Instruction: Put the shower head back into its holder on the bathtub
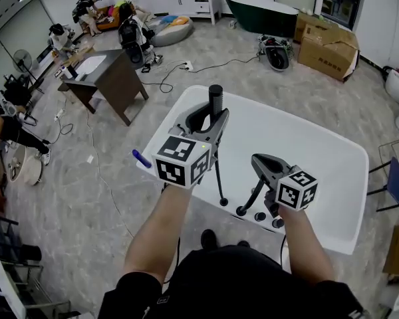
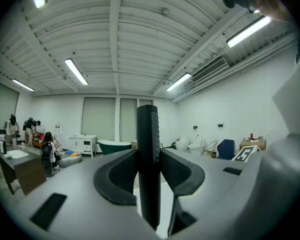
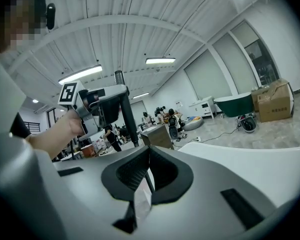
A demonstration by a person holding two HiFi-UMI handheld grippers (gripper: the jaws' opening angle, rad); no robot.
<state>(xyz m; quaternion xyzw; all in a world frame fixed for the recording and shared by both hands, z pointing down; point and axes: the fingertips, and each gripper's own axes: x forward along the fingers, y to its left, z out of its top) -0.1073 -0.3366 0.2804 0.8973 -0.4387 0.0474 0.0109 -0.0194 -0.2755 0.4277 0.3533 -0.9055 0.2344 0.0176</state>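
A black stick-shaped shower head (image 1: 215,98) stands upright in my left gripper (image 1: 215,116), which is shut on its handle (image 2: 147,154). It hangs above the near left part of the white bathtub (image 1: 306,145). From it a thin black hose (image 1: 220,181) drops to the tub's near rim. My right gripper (image 1: 256,159) is lower and to the right, over the same rim; its tips (image 3: 149,151) meet, with a thin black hose (image 3: 149,183) caught between the jaws. In the right gripper view, the shower head (image 3: 126,111) and left gripper (image 3: 107,101) show at upper left.
Round black fittings (image 1: 259,216) sit on the tub's near rim, and a small blue object (image 1: 141,158) lies at its left edge. On the floor are a dark desk (image 1: 113,78), cables (image 1: 206,65) and cardboard boxes (image 1: 326,48). A green tub (image 1: 259,12) stands far back; people work at left.
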